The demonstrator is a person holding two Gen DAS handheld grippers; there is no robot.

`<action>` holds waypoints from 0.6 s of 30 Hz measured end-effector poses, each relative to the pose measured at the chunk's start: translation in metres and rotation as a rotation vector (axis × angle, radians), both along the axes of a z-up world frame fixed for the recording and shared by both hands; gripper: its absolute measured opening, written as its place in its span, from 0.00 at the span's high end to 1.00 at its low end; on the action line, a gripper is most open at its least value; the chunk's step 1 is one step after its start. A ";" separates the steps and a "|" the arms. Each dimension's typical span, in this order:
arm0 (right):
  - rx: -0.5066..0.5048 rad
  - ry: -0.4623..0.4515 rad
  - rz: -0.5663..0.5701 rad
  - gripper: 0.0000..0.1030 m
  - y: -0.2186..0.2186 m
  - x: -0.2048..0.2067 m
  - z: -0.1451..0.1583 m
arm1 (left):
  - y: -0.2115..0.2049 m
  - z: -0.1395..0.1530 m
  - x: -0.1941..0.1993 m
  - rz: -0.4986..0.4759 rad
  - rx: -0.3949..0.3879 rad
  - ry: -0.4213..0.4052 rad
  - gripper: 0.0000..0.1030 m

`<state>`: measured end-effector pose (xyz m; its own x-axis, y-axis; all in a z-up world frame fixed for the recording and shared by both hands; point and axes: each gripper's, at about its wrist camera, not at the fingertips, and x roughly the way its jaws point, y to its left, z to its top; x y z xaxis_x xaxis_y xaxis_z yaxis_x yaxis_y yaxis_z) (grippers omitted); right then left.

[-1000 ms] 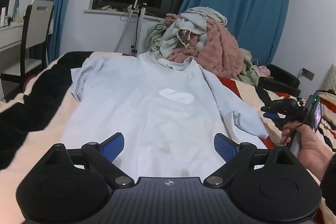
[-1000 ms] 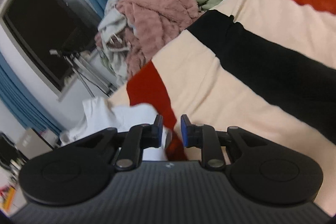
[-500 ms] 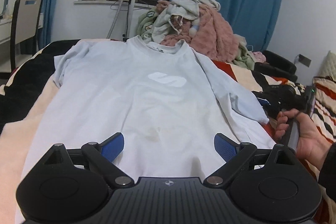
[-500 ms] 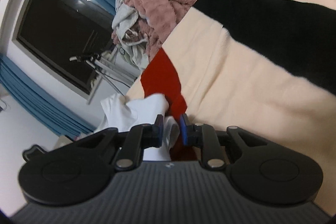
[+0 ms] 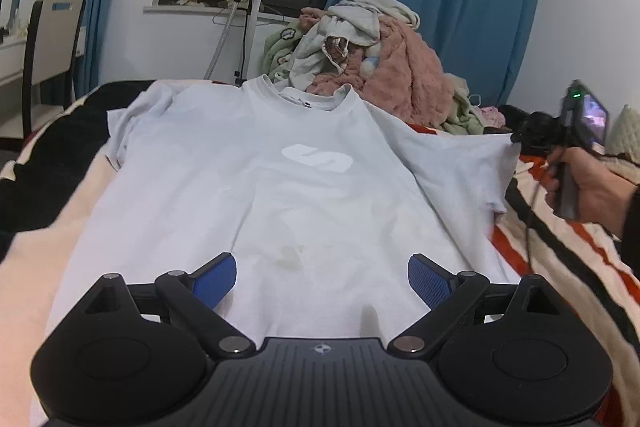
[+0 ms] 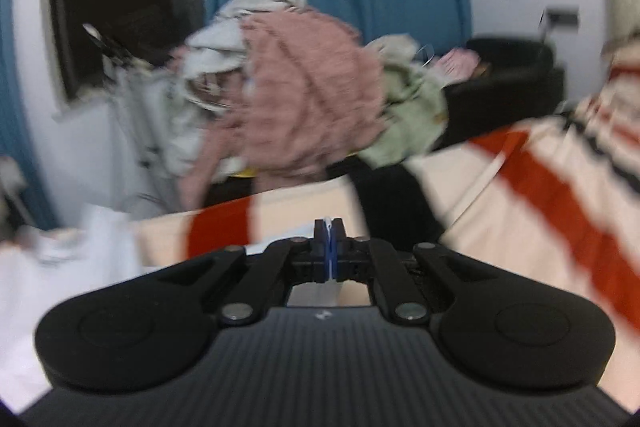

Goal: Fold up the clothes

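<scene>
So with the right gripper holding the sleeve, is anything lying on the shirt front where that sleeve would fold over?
Nothing visible is. The right gripper is shut on the sleeve, and the shirt front lies bare. The open left gripper hovers over the hem, and the clothes pile sits beyond the collar.

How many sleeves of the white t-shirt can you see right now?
2. The left sleeve lies crumpled on the bed; the right sleeve is stretched outward, pinched by the right hand-held gripper.
</scene>
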<state>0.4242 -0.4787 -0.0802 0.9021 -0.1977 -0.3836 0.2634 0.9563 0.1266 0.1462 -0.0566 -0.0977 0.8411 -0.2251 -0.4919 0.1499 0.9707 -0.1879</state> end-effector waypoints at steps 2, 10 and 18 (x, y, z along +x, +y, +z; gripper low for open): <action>-0.079 0.028 -0.040 0.96 -0.009 0.021 -0.006 | 0.000 -0.001 0.001 -0.001 0.002 0.003 0.09; -0.161 0.120 -0.100 0.96 -0.041 0.079 -0.062 | -0.005 -0.009 0.013 -0.034 0.053 0.000 0.09; -0.033 0.069 -0.016 0.70 -0.038 0.055 -0.057 | -0.002 -0.008 0.020 -0.050 0.070 -0.026 0.09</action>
<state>0.4791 -0.5169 -0.1372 0.8702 -0.2253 -0.4380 0.2855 0.9554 0.0757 0.1658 -0.0588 -0.1059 0.8422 -0.2332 -0.4860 0.2025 0.9724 -0.1157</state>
